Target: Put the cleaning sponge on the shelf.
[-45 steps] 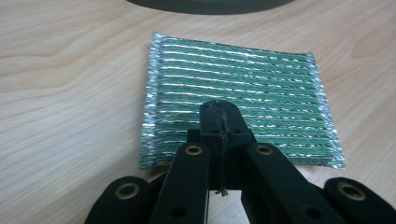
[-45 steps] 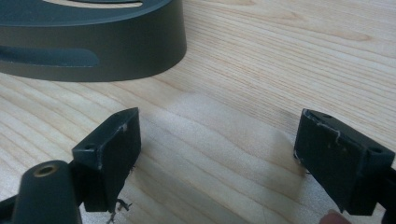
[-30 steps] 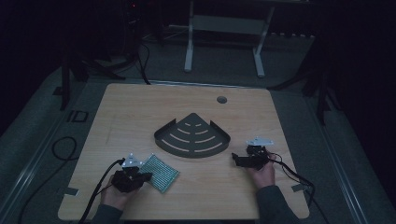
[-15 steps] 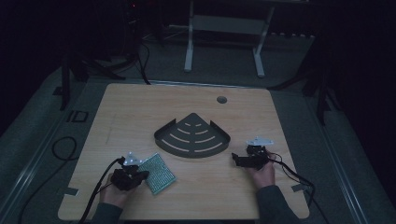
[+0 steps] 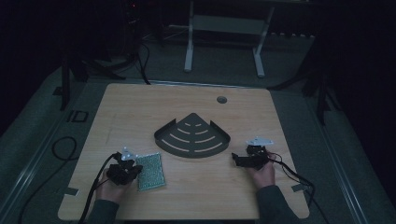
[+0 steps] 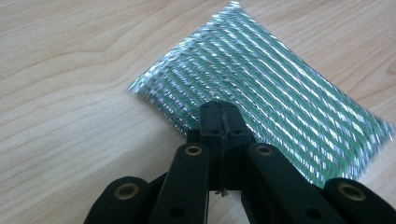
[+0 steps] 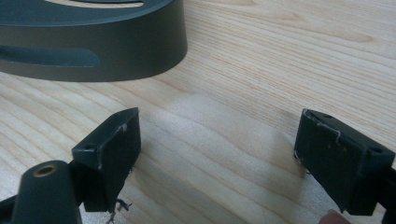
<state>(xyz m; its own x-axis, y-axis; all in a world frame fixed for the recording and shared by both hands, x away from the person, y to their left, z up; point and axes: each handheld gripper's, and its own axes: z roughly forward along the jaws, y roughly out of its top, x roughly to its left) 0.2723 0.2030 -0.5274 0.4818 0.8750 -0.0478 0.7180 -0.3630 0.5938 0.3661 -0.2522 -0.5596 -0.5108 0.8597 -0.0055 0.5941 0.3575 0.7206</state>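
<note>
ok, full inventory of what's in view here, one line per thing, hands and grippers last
table: 1, light wood, centre of the high view.
corner rack: 1, dark grey, fan-shaped with slots, mid-table; its wall shows at the top left of the right gripper view.
scouring pad: 1, green with a silver sheen, flat on the near left of the table.
grommet: 1, grey, round, far side of the table.
metal stand: 1, pale, on the floor beyond the table.
left gripper: 1, black, jaws shut on the pad's near edge.
right gripper: 1, black, jaws apart over bare wood, right of the rack.
</note>
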